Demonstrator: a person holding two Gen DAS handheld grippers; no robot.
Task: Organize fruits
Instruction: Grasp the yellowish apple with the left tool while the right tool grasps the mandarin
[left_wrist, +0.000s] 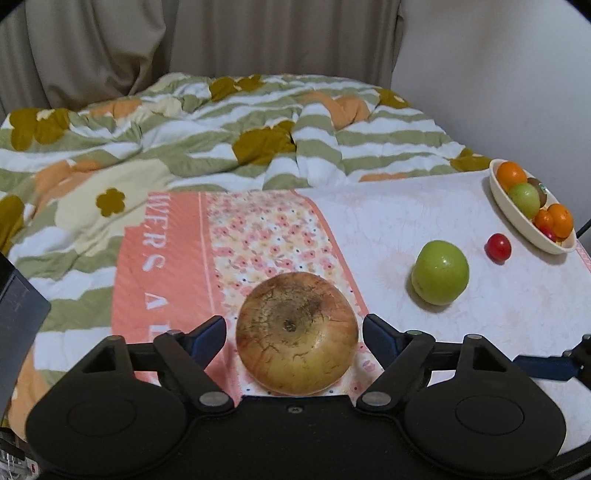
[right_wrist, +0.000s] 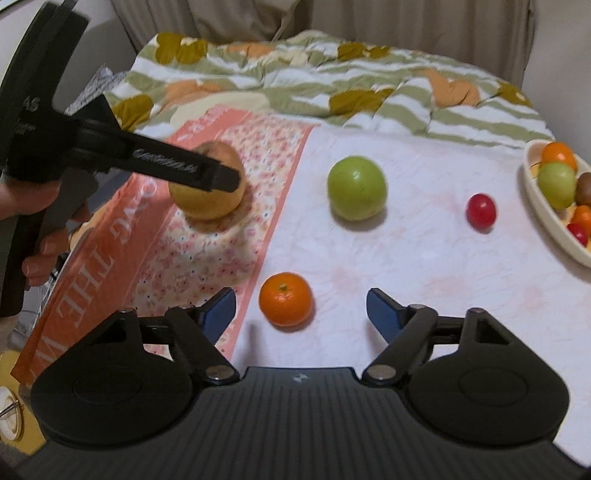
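Left-wrist view: left gripper (left_wrist: 293, 328) sits at bottom center, jaws wide, w/ a yellow-brown fruit (left_wrist: 296, 332) between the blue fingertips (left_wrist: 210, 334). A gap shows on both sides of the fruit, so the pads aren't pressing on it. The fruit rests stem-dimple up on the floral strip of a pink cloth (left_wrist: 166, 266). Mid right lies a green apple (left_wrist: 440, 272) on the white cover (left_wrist: 388, 221), and just right of it, apart, a small red fruit (left_wrist: 498, 247). At the right edge stands a cream oval bowl (left_wrist: 496, 188) holding orange, green and red fruit plus a brown one. A striped floral quilt (left_wrist: 221, 122) fills the upper half, w/ a curtain (left_wrist: 110, 44) behind.

Right-wrist view: right gripper (right_wrist: 301, 314) is at bottom center, jaws wide, an orange (right_wrist: 285, 299) between the fingertips but nearer the left one; no contact seen. At upper left a hand (right_wrist: 26, 199) holds the left gripper's handle, and one black finger crosses in front of the yellow-brown fruit. The green apple sits at center top, the small red fruit to its right, and the bowl at the right edge, partly cut off.
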